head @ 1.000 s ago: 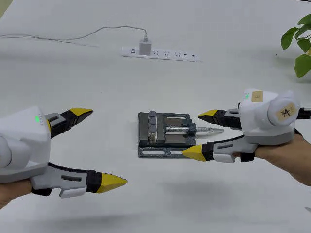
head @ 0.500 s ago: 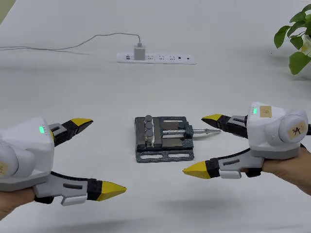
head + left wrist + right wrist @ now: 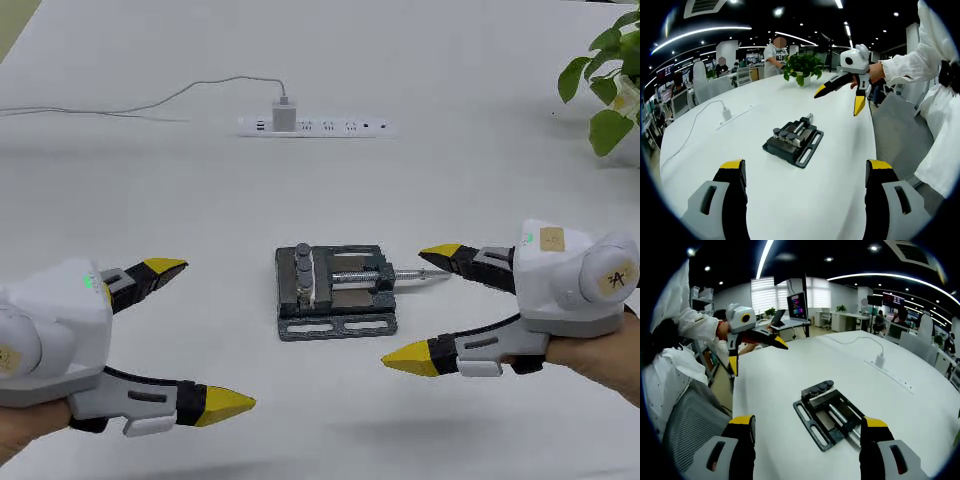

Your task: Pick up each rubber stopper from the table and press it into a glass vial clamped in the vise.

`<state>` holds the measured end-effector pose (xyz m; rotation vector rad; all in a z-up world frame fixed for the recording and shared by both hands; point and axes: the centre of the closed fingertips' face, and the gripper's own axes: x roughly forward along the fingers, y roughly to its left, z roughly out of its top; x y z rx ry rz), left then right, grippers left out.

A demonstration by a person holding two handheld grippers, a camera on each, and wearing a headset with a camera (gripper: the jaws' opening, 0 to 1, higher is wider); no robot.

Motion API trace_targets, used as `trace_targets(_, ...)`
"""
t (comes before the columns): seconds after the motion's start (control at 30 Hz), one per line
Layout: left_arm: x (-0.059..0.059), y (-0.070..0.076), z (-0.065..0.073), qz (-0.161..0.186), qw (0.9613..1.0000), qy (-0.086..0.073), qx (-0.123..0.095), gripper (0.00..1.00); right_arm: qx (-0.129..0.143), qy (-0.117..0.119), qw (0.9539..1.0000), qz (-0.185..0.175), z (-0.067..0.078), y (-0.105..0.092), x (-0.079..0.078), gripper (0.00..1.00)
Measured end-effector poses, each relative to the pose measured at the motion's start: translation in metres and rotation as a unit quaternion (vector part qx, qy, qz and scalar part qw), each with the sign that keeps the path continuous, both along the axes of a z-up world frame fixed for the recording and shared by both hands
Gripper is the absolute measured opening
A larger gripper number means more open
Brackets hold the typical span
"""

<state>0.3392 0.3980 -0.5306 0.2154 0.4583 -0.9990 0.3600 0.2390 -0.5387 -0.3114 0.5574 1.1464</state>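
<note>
- Holding left gripper (image 3: 215, 333) with jaws spread wide, gripping nothing; hovering above the table (image 3: 180, 190), well apart from the vise (image 3: 335, 295), on its stopper end.
- Holding right gripper (image 3: 403, 306) likewise spread, gripping nothing; hovering just beside the vise on its screw-handle end, upper yellow tip sitting near the end of the screw handle (image 3: 415, 272).
- Pointing both grippers inward toward the vise from opposite ends, each facing the other across it in the gripper views.
- Gripping each tool from behind with a hand; white sleeve (image 3: 900, 65) trailing off the right one in the left gripper view.
- Seeing three dark rubber stoppers (image 3: 303, 268) standing upright in a row inside the vise's clamp, at the end away from the screw handle, touching or nearly touching each other; glass under them too small to confirm.
- Sitting flat on the table, vise base slots facing the near edge.
- Lying beyond the vise, well apart: white power strip (image 3: 315, 126) with a charger (image 3: 284, 113) plugged in and a cable (image 3: 150, 100) running off from it.
- Showing beyond the vise on the right gripper's side: green plant (image 3: 600, 90) at the table's far corner.
</note>
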Motion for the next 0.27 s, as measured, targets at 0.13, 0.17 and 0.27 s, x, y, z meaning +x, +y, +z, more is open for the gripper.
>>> trace_targets(0.13,-0.0008,-0.0004,0.0010,0.000,1.0000,-0.002,0.001,0.99,0.002,-0.002,1.0000,0.000,0.0024,-0.0017,0.0002,0.85)
trace_targets(0.17,-0.0010,-0.0004,0.0010,0.000,1.0000,-0.001,0.001,0.99,0.000,-0.003,1.0000,0.000,0.0024,-0.0023,0.0003,0.85)
trace_targets(0.27,-0.0019,-0.0004,0.0008,0.000,1.0000,-0.001,0.001,0.99,0.000,-0.003,1.0000,-0.002,0.0033,-0.0029,0.0000,0.85)
